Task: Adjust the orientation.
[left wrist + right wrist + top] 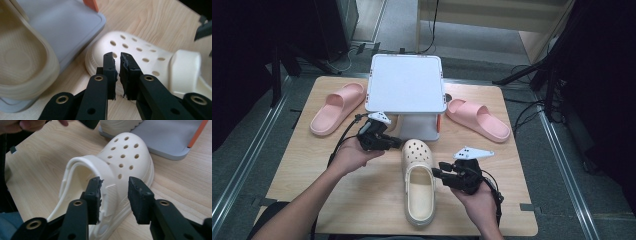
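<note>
You have a cream clog [418,175] lying sole-down on the wooden table, in front of you near the middle. Its rounded toe, dotted with ventilation holes, points away from you toward the grey stand, just short of its base. The open heel end faces you. Its strap is folded forward over the instep, with a ribbed patch on the side.
</note>
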Available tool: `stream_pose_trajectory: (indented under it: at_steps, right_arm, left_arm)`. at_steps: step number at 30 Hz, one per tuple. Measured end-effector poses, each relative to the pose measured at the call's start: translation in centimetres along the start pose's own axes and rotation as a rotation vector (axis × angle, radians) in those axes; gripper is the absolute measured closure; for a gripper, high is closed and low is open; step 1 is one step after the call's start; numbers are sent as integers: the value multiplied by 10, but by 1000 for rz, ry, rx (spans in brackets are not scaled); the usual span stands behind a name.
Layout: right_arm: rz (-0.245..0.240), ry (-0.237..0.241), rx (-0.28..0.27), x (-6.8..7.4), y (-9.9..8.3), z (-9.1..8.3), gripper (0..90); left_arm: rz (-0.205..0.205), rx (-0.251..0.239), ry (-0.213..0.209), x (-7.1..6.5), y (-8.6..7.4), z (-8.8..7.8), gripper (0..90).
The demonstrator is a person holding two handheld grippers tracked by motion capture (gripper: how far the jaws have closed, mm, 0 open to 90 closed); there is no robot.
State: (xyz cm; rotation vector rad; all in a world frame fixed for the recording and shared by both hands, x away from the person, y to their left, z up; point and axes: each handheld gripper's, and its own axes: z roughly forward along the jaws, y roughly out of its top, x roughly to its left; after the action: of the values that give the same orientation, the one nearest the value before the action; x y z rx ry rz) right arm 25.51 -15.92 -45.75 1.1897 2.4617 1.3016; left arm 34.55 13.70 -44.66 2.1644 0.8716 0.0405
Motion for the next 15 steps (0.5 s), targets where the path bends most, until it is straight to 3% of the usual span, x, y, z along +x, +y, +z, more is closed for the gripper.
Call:
stream_pose_trajectory:
  at_steps: [5, 11, 15]
  right_arm:
    - [4, -1, 17, 13, -7, 3, 572]
    - [30, 1, 41, 12, -12, 11, 547]
    - [33, -2, 58, 11, -12, 15, 512]
  left_arm:
    - [-8, -20, 10, 2, 9, -16, 826]
    - [7, -19, 35, 6, 23, -28, 837]
    - [-4, -22, 29, 14, 37, -38, 839]
